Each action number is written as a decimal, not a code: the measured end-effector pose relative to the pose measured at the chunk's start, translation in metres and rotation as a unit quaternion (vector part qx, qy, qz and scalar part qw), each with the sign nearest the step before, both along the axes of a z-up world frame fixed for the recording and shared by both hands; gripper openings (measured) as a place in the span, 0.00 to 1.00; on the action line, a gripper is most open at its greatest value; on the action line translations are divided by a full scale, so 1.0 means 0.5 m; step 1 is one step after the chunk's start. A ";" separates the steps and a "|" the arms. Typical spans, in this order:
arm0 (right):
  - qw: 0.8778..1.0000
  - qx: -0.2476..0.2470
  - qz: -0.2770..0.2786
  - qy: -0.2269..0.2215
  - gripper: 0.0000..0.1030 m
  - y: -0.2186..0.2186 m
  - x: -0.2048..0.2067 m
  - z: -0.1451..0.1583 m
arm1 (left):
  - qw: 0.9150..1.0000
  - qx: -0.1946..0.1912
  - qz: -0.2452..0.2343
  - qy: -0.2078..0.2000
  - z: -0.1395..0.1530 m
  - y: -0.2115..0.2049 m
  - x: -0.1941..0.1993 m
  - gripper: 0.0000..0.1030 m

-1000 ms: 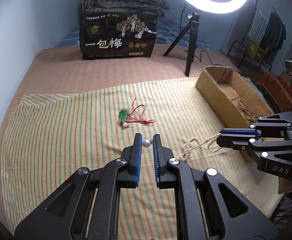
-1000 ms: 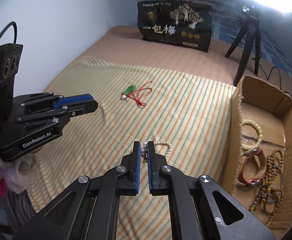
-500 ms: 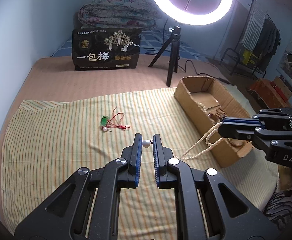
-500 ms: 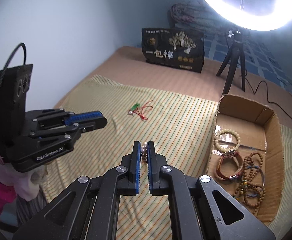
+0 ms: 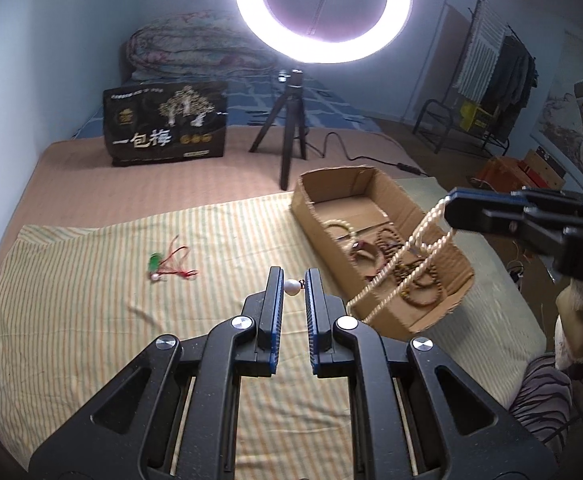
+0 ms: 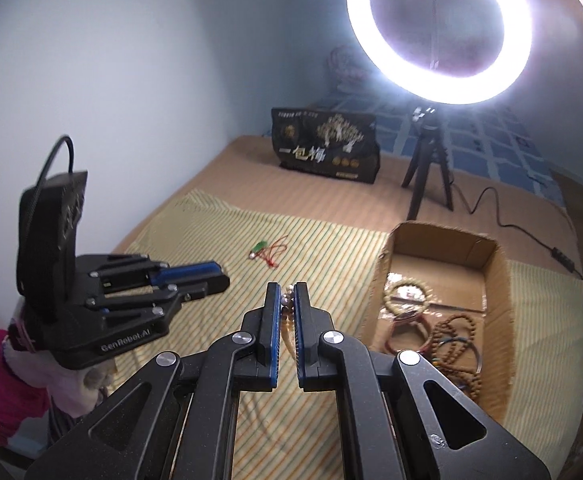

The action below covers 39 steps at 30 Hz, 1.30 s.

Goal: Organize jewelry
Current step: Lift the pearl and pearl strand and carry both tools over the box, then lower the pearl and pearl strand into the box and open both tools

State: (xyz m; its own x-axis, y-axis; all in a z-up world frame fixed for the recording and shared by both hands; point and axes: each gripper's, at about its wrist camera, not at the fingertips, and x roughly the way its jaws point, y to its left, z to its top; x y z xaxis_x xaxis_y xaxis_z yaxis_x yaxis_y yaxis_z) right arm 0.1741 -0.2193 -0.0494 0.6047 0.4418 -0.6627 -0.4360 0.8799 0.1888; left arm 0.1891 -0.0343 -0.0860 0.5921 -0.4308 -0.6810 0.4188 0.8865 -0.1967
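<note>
A long pearl necklace (image 5: 427,220) hangs stretched in the air between both grippers, its strands crossing in front of the open cardboard box (image 5: 387,320). My left gripper (image 5: 291,280) is shut on a single large pearl at one end. My right gripper (image 5: 451,204), at the right above the box, is shut on the other end. In the right wrist view a few pearls (image 6: 287,296) show between the fingers of the right gripper (image 6: 287,294), with the left gripper (image 6: 219,278) to its left. A green pendant on red cord (image 5: 159,266) lies on the striped cloth.
The box (image 6: 375,280) holds several bead bracelets and a red band. A lit ring light on a tripod (image 5: 291,152) stands just behind it, its cable trailing right. A black printed bag (image 5: 165,128) and a folded quilt sit at the back. The striped cloth (image 5: 91,320) covers the bed.
Both grippers have risen and moved toward the box. The necklace has lifted off the cloth and now hangs taut between them over the box's near end.
</note>
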 end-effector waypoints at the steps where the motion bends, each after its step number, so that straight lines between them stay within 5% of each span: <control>1: 1.000 0.002 -0.003 -0.003 0.05 -0.009 -0.002 0.006 | 1.000 -0.001 -0.003 -0.001 0.004 -0.008 -0.002 0.09; 14: 0.998 0.006 -0.053 -0.027 0.05 -0.121 0.006 0.039 | 0.999 -0.007 -0.042 -0.009 0.020 -0.123 -0.004 0.09; 39: 0.992 0.010 -0.129 -0.008 0.05 -0.266 0.120 -0.034 | 0.996 0.000 -0.081 0.023 -0.049 -0.271 0.043 0.09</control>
State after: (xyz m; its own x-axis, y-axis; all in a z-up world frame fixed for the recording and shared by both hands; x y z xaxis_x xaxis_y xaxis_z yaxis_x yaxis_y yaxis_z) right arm 0.2339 -0.3524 -0.0663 0.7099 0.2830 -0.6450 -0.1993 0.9590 0.2014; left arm 0.2104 -0.1701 -0.1107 0.4829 -0.5183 -0.7059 0.5466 0.8081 -0.2195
